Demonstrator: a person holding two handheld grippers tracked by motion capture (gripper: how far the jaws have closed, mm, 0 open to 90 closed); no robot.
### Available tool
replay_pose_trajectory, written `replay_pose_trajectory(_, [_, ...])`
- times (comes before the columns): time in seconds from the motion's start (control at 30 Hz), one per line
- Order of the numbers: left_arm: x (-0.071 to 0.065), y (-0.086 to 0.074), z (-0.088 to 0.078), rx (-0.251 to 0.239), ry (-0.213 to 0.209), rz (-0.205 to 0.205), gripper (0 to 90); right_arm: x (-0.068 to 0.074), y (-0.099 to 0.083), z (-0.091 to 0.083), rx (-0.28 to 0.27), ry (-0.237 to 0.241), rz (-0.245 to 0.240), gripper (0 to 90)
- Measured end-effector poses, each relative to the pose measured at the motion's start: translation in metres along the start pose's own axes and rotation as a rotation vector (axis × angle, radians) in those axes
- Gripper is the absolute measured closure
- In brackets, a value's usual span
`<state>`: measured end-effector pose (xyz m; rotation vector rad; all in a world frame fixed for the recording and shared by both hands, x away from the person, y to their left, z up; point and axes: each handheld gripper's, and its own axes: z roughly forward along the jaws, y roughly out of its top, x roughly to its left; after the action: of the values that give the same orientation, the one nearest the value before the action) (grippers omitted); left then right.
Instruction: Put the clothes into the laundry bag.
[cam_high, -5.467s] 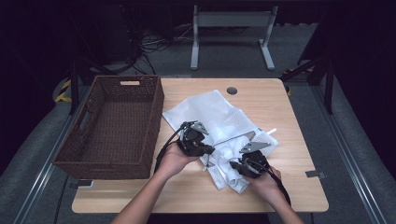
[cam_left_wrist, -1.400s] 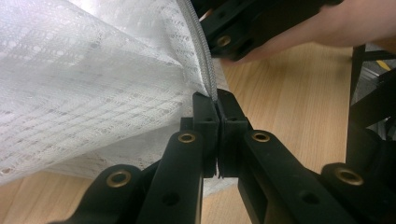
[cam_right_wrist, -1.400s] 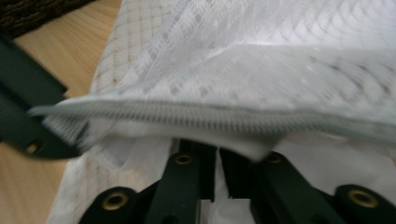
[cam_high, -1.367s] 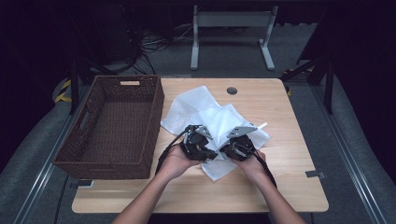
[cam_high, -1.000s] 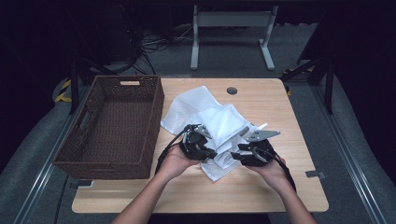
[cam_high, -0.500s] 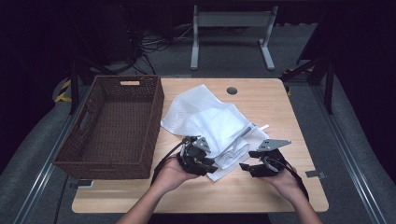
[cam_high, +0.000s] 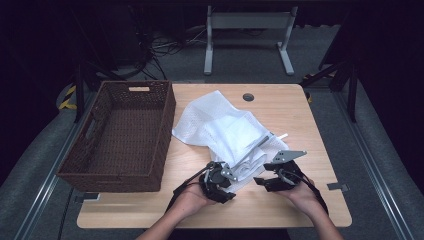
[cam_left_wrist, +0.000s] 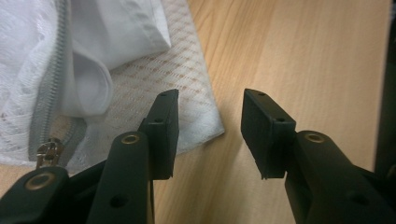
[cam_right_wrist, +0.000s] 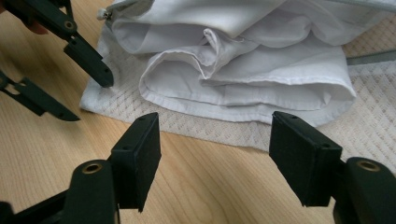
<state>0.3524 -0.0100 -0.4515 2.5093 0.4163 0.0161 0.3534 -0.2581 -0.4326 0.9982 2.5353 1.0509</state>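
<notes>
A white mesh laundry bag (cam_high: 220, 125) lies on the wooden table (cam_high: 295, 110) with folded white cloth (cam_right_wrist: 243, 60) showing at its open mouth. A grey zipper (cam_left_wrist: 46, 102) runs along the bag's edge. My left gripper (cam_high: 226, 186) is at the bag's near corner; its jaws have just been opening. In the left gripper view it (cam_left_wrist: 210, 107) is open, with bare wood between the jaws and the mesh corner (cam_left_wrist: 196, 116) under one jaw. My right gripper (cam_high: 261, 181), a little to the right, has also been opening. It (cam_right_wrist: 215, 126) is open in front of the cloth and holds nothing.
A dark brown wicker basket (cam_high: 95, 165) stands at the table's left side, next to the bag. A round cable hole (cam_high: 248, 96) is at the table's far edge. The left gripper's jaws (cam_right_wrist: 88, 60) show at upper left in the right gripper view.
Both grippers have drawn back from the bag toward the table's near edge. The left one has let go of the bag and lowered, and the right one has shifted right.
</notes>
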Motion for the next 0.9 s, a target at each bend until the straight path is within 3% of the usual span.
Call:
replay_pose_trajectory(0.1, [0.001,0.0,0.0,-0.002,0.014,-0.005,64.3,0.002,0.0,0.001,0.001,0.002,-0.007,34.1])
replay_pose_trajectory(0.23, [0.007,-0.002,0.0,-0.015,0.034,-0.016,78.9,0.003,0.001,0.002,0.005,0.002,-0.013,33.9])
replay_pose_trajectory(0.3, [0.01,-0.002,-0.001,-0.018,0.022,-0.031,85.3,0.005,0.002,0.005,0.008,0.008,-0.019,33.4])
replay_pose_trajectory(0.63, [0.012,-0.003,-0.001,-0.025,0.006,-0.052,86.8,0.021,0.014,0.026,0.02,0.038,-0.069,33.8])
replay_pose_trajectory(0.9, [0.013,-0.003,-0.001,-0.026,0.001,-0.056,86.9,0.026,0.024,0.051,0.05,0.013,-0.08,38.2])
